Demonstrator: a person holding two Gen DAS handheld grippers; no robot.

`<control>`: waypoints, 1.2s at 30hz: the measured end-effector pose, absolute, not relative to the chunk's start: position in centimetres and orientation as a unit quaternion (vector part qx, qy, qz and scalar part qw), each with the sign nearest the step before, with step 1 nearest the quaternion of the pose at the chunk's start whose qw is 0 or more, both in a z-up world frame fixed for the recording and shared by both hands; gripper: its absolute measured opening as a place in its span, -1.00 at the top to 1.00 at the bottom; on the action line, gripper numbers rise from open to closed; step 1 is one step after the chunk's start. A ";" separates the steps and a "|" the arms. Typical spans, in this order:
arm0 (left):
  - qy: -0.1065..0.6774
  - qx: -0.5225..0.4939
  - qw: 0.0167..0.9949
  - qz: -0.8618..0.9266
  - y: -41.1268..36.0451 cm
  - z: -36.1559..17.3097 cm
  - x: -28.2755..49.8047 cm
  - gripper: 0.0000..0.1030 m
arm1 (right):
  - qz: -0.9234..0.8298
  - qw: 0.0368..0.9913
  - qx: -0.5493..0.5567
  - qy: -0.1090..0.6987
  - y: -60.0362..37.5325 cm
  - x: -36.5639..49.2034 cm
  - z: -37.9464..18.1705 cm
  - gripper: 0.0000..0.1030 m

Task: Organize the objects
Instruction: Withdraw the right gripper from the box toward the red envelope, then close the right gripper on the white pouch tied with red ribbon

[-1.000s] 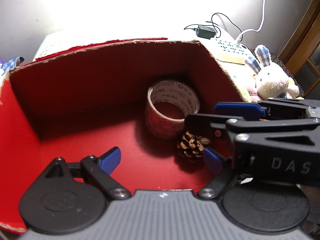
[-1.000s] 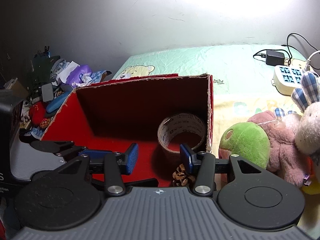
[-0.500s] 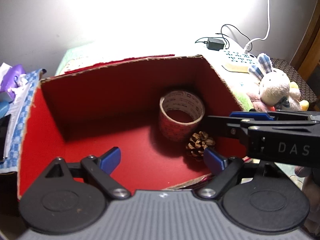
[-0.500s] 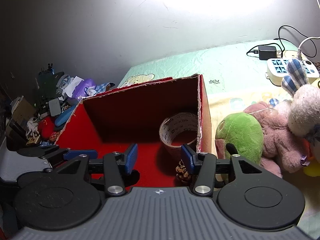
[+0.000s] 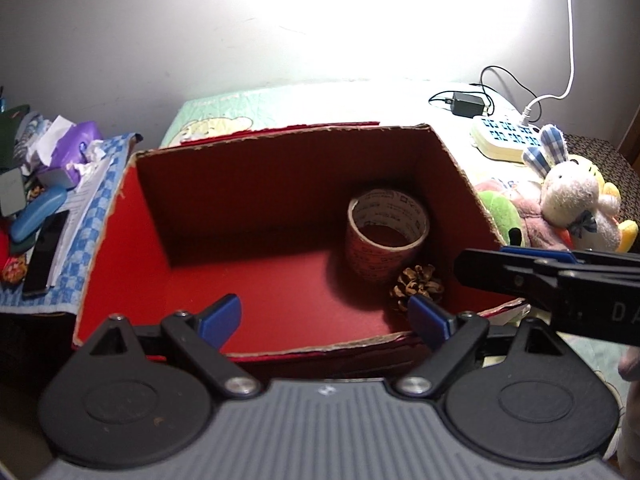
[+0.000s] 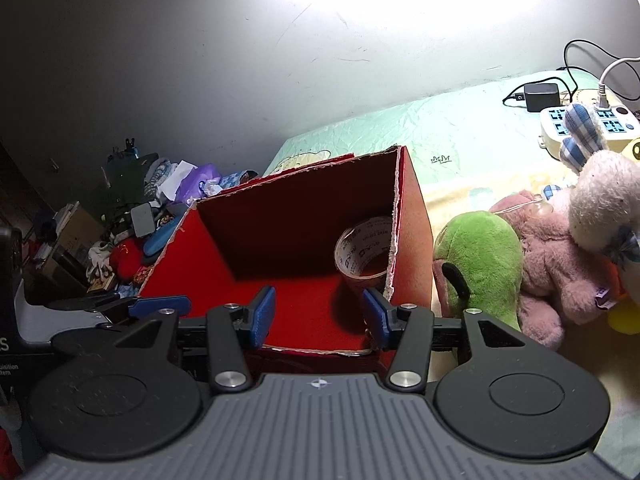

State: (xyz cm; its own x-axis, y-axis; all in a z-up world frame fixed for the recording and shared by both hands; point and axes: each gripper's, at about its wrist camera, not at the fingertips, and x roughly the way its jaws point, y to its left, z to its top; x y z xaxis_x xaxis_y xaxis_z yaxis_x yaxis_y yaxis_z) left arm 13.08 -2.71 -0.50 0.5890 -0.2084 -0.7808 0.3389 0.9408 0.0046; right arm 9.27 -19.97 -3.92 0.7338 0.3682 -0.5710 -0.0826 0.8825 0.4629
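Observation:
A red cardboard box (image 5: 256, 280) lies open on the bed; it also shows in the right wrist view (image 6: 412, 216). Inside at the right stand a tape roll (image 5: 386, 236) and a pine cone (image 5: 416, 286) in front of it. The tape roll (image 6: 362, 252) shows in the right wrist view too; the pine cone is hidden there. My left gripper (image 5: 324, 320) is open and empty at the box's front edge. My right gripper (image 6: 318, 316) is open and empty at the box's front right corner, seen from the side in the left wrist view (image 5: 516, 264).
Plush toys lie right of the box: a green one (image 6: 480, 260), a pink one (image 6: 552, 256) and a white rabbit (image 5: 572, 196). A power strip (image 5: 504, 140) and adapter (image 5: 466, 104) sit at the back right. Clutter with a phone (image 5: 44, 256) lies left.
Both grippers have pulled back and up out of the box, open and empty. The pine cone stays beside the tape roll.

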 end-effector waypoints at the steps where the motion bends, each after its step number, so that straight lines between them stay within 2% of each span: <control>1: 0.426 0.075 0.889 -0.149 -2.7 -0.3 12.9 -0.75 | 0.128 0.907 0.210 0.342 -20.1 9.2 -3.9 0.00; 12: 0.418 0.080 0.900 -0.096 -2.6 0.7 10.3 -0.81 | 0.174 0.895 0.232 0.339 -21.5 7.9 -4.4 0.00; 22: 0.439 0.065 0.894 -0.060 -1.8 -0.5 8.4 -0.82 | 0.194 0.887 0.267 0.324 -22.9 6.1 -5.1 -0.02; 36: 0.455 0.049 0.882 -0.115 -0.7 -2.2 5.3 -0.81 | 0.201 0.835 0.295 0.420 -21.1 5.5 -9.7 -0.02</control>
State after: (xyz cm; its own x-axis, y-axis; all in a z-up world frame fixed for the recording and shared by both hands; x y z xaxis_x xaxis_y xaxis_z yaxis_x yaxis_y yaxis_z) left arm 5.32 -0.70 -2.16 0.5598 -0.1582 -0.8134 0.2483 0.9685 -0.0176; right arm 5.48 -21.07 -9.69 0.5669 0.5832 -0.5818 -0.0889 0.7454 0.6607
